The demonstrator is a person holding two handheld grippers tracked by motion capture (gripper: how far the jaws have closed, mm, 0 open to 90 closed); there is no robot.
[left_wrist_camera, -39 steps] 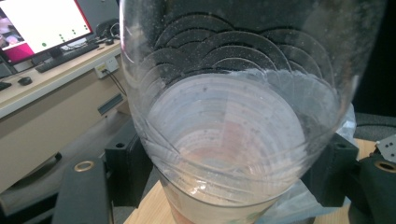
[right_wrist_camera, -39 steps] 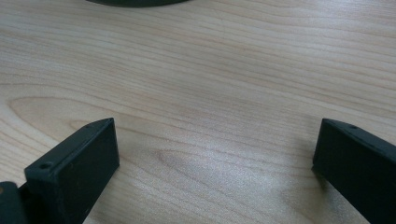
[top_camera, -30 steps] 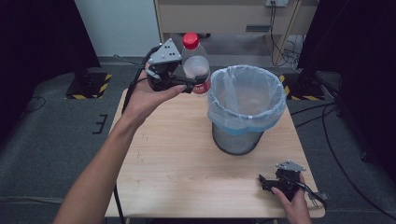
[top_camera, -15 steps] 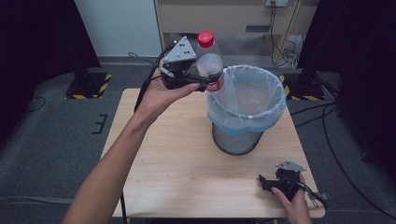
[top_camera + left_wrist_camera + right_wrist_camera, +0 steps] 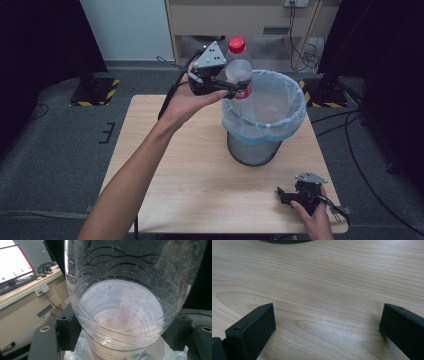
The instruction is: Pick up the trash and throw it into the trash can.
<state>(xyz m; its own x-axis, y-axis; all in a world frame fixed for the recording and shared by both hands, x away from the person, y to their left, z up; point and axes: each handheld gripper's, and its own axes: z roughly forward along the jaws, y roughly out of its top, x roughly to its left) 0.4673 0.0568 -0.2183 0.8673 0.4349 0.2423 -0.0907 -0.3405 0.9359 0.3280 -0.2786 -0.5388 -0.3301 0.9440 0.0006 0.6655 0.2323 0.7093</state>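
A clear plastic bottle [image 5: 238, 70] with a red cap and a red label is held upright in the air, and my left gripper [image 5: 231, 89] is shut on its lower body. The bottle hangs over the left rim of a dark mesh bin [image 5: 254, 145] lined with a pale blue bag [image 5: 280, 107]. In the left gripper view the bottle [image 5: 125, 297] sits between both jaws, with the bag below it. My right gripper [image 5: 283, 195] rests low on the table's near right corner, open, and in its own view [image 5: 327, 332] nothing but bare wood lies between its jaws.
The wooden table [image 5: 180, 170] carries the bin at its right centre. Dark carpet surrounds it. A wooden cabinet [image 5: 235, 20] with trailing cables stands behind the table, and black stands with yellow-striped bases [image 5: 95, 90] sit at the back left and right.
My left gripper has carried the bottle rightward, from left of the bin to over its left rim. The right gripper has stayed still on the table.
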